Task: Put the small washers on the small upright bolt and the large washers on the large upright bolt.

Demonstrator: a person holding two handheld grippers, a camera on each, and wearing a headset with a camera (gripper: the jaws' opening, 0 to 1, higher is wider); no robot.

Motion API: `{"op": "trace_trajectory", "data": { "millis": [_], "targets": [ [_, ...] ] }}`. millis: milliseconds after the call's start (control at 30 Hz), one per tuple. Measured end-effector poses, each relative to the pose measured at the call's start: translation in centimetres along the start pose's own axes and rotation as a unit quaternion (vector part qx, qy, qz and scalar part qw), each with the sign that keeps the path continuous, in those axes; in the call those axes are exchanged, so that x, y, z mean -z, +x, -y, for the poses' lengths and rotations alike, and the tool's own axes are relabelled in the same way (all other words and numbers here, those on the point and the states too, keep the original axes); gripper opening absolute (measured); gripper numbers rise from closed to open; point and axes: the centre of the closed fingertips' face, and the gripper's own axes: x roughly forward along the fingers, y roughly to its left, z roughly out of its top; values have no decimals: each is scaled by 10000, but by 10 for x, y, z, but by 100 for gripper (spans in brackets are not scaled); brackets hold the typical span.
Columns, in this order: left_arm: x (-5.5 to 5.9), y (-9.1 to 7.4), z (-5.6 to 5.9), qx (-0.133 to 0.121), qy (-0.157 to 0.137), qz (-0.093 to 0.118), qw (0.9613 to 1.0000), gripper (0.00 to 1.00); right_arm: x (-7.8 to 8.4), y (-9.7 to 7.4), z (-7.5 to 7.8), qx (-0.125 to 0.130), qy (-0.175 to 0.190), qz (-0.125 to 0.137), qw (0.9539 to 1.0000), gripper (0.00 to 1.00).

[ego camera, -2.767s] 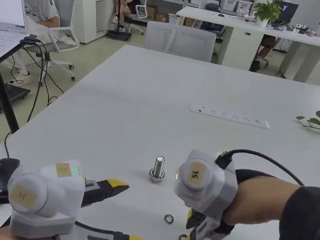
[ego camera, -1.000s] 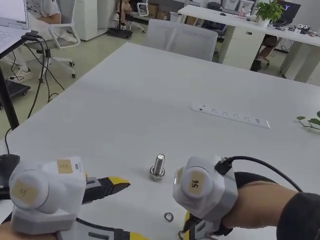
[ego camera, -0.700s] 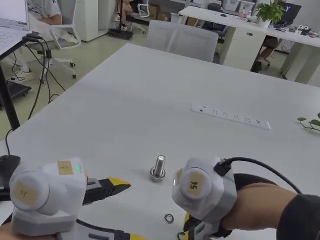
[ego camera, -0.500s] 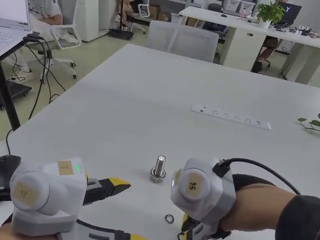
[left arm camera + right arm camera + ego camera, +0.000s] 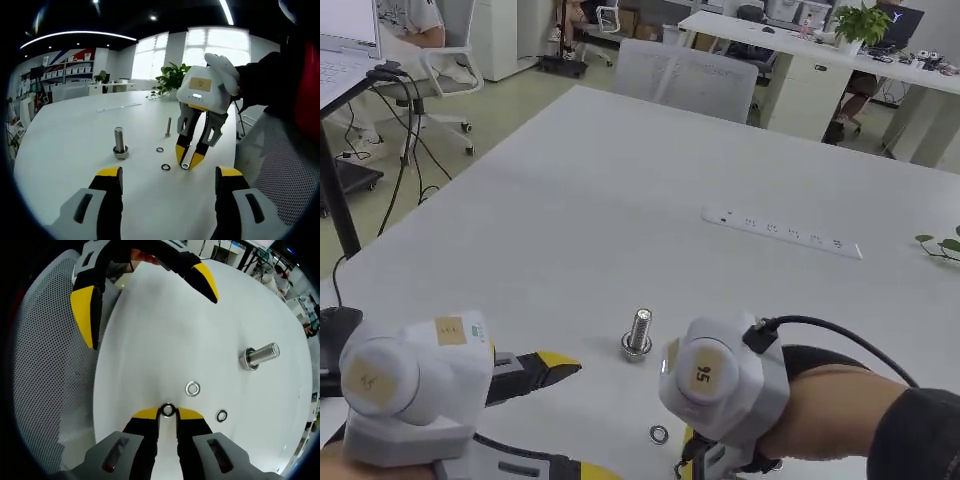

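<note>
1 washer (image 5: 168,410) is gripped between the closed tips of the right tool (image 5: 168,414), low at the bench (image 5: 150,340). It should be lifted level and centred over the matching bolt before release. The left tool (image 5: 167,173) is held open, empty. In the left gripper view the thin bolt (image 5: 169,127) is seen upright, apart from the thick bolt (image 5: 118,142).

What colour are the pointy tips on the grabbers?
Yellow, with black behind. The left gripper's fingertips show it best, in the left gripper view.
</note>
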Motion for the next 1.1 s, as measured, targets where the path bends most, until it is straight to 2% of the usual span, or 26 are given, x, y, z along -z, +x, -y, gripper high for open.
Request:
{"op": "trace_trajectory", "data": {
  "millis": [333,567,833,1100],
  "targets": [
    [0,0,0,3,-2,-16,10000,75,2,-1,5,-34,31,-8,10000,13],
    [2,2,1,38,21,-50,10000,75,6,-8,9,-64,146,7,9999,13],
    [2,3,0,63,35,-62,10000,75,16,-18,12,-29,243,-47,9997,13],
    [3,5,2,132,60,-91,9999,75,33,-26,14,31,412,-142,9990,13]
  ]
}}
